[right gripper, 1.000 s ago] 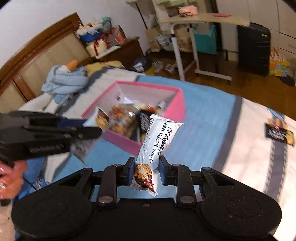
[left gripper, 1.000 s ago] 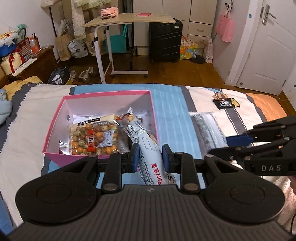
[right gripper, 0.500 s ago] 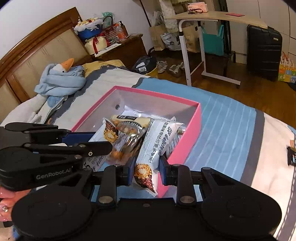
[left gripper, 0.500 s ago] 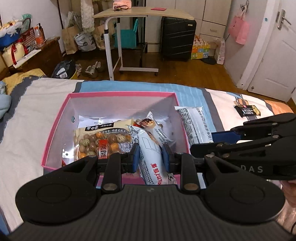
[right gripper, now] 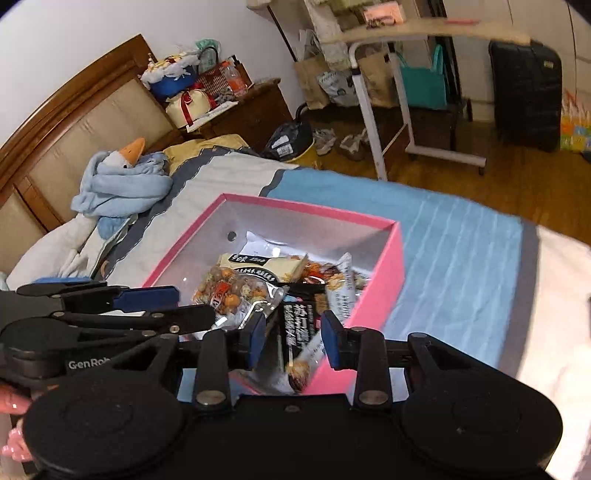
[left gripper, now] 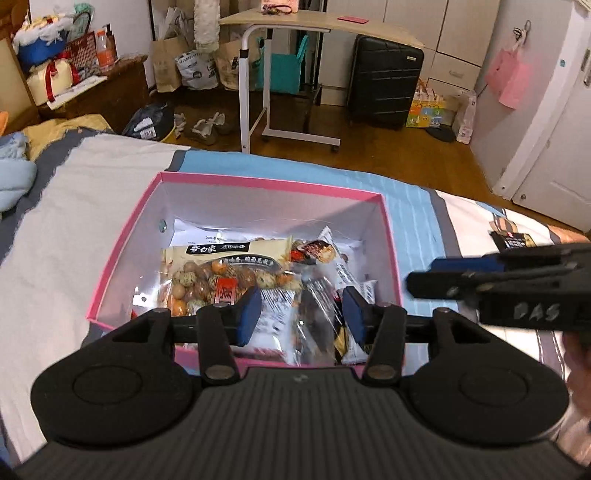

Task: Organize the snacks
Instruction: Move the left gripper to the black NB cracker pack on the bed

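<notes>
A pink box [left gripper: 388,236] sits on the bed and holds several snack packets, among them a clear bag of mixed nuts [left gripper: 218,277]. My left gripper [left gripper: 301,314] hangs over the box's near edge. Its jaws are opening, and a white packet [left gripper: 277,314] lies loose between the pads, blurred. My right gripper [right gripper: 293,341] is over the near right corner of the pink box [right gripper: 391,266]. Its jaws are opening too, and a white packet with a brown end [right gripper: 304,360] is slipping down between the pads without touching them. Each gripper shows beside the other.
A small black snack packet [left gripper: 513,240] lies on the bedcover right of the box. A blue plush goose [right gripper: 118,184] rests by the wooden headboard. Beyond the bed's far edge stand a rolling table [left gripper: 295,29] and a black suitcase [left gripper: 384,88].
Both grippers moved forward over the pink box with their packets. Both jaws have since widened and the two packets have come loose, dropping into the box.
</notes>
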A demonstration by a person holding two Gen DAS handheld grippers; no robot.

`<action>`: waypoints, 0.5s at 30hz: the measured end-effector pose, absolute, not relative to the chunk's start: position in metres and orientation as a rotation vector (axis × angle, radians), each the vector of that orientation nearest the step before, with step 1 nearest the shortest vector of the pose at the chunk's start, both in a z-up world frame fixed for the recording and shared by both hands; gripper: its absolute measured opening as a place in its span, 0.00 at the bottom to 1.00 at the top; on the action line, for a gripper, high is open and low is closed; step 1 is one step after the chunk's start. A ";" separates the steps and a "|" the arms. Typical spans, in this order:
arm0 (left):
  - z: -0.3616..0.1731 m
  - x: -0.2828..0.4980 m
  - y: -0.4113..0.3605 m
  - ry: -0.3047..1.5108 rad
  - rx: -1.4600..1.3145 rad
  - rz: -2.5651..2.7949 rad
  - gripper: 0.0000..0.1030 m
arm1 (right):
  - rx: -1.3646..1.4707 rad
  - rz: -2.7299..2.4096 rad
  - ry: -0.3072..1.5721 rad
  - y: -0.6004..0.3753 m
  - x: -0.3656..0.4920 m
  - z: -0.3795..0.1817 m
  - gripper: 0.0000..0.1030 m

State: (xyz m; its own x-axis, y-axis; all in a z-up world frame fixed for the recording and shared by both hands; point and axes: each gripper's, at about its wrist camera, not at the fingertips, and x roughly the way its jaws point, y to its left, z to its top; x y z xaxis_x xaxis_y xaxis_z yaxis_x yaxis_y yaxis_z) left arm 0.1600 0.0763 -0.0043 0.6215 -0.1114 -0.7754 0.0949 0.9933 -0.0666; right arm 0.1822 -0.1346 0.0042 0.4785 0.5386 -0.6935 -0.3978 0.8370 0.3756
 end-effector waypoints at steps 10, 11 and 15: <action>0.050 0.111 0.035 0.826 0.045 -0.180 0.60 | -0.005 0.557 0.830 -0.212 0.133 0.066 0.54; 0.054 0.107 0.029 0.819 0.047 -0.193 0.60 | -0.040 0.550 0.816 -0.221 0.128 0.069 0.57; 0.060 0.100 0.001 0.810 0.062 -0.243 0.62 | -0.129 0.517 0.793 -0.258 0.120 0.072 0.60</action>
